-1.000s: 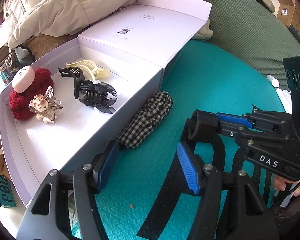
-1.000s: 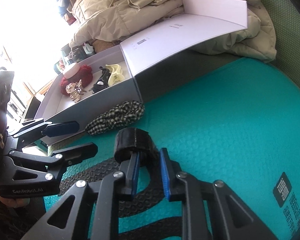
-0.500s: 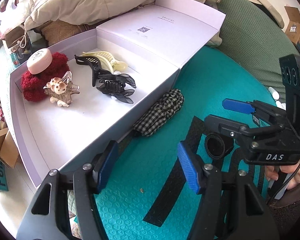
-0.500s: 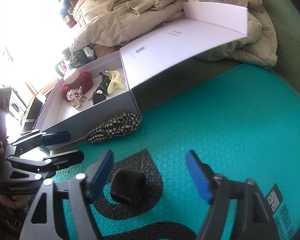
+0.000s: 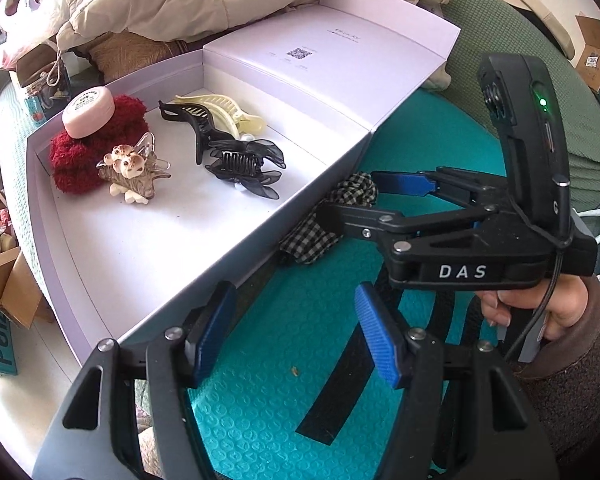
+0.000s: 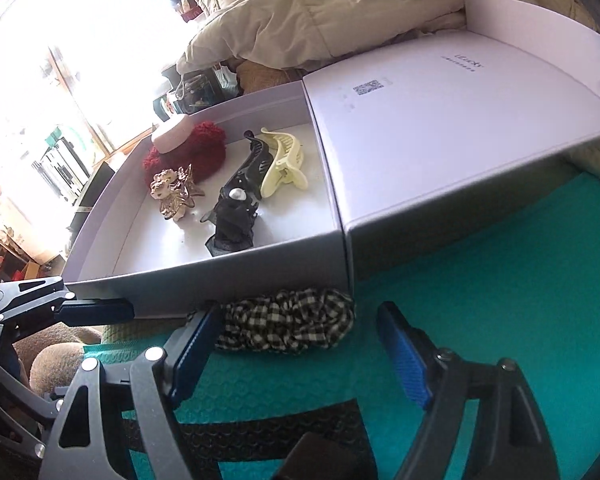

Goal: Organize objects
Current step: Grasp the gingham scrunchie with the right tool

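Teal mat (image 6: 500, 280) fills the lower frame, and the checked scrunchie (image 6: 288, 320) lies on it at centre, touching the front wall of the open white box (image 6: 204, 280). Right gripper (image 6: 296, 356), jaws just opened then eased in slightly, stands spread and empty just below the scrunchie. Left gripper (image 5: 296, 332) sits at lower centre of its view, blue pads apart, nothing between, over bare mat; clips and red scrunchie (image 5: 100, 148) lie inside the box, upper left.

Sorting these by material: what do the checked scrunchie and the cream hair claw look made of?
Checked scrunchie: soft woven fabric, matte, gathered into folds. Cream hair claw: hard plastic by the look, smooth with a slight sheen, moulded teeth.
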Action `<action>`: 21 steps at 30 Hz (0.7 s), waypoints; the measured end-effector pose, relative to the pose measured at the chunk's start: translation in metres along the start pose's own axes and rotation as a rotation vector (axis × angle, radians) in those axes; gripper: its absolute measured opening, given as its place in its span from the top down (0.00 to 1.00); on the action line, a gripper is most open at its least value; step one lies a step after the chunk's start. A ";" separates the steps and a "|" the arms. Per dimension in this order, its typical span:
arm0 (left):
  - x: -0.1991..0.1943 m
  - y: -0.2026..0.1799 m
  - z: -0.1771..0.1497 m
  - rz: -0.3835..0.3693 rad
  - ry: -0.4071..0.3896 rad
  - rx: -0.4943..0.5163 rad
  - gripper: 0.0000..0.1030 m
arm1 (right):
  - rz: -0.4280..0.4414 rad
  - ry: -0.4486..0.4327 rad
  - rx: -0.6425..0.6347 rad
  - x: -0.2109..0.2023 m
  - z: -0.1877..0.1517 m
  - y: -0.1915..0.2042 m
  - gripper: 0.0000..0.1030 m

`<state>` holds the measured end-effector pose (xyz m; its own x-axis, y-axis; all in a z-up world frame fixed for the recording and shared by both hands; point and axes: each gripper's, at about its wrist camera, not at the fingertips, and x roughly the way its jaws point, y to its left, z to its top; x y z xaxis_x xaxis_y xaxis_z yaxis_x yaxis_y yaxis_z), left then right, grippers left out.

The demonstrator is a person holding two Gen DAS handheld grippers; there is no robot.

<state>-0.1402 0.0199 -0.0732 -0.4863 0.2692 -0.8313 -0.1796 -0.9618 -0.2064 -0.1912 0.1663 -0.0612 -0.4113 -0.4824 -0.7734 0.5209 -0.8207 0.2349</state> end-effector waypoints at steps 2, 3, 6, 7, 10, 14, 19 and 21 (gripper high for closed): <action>0.000 0.000 0.000 0.000 0.000 0.000 0.41 | 0.027 0.001 -0.007 -0.001 -0.001 0.002 0.40; 0.000 0.000 0.000 0.001 0.000 0.000 0.41 | 0.030 -0.001 -0.008 -0.002 -0.002 0.004 0.41; -0.003 0.000 -0.001 0.013 -0.006 0.005 0.41 | 0.003 -0.013 -0.030 -0.005 -0.003 0.010 0.47; -0.005 -0.001 -0.002 0.016 -0.009 0.008 0.42 | 0.000 -0.017 -0.028 -0.007 -0.004 0.011 0.51; -0.013 -0.002 -0.005 0.026 -0.018 0.017 0.41 | -0.004 -0.013 -0.016 -0.012 -0.009 0.014 0.58; -0.026 -0.005 -0.013 0.035 -0.025 0.035 0.41 | -0.003 0.000 -0.024 -0.021 -0.024 0.024 0.61; -0.037 -0.005 -0.027 0.039 -0.023 0.038 0.41 | -0.013 0.013 -0.060 -0.040 -0.048 0.044 0.61; -0.038 -0.006 -0.031 0.028 -0.016 0.041 0.41 | -0.017 0.013 -0.062 -0.047 -0.056 0.050 0.61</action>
<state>-0.0943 0.0142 -0.0563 -0.5050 0.2434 -0.8281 -0.2008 -0.9662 -0.1615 -0.1038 0.1655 -0.0461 -0.4112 -0.4639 -0.7847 0.5589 -0.8083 0.1849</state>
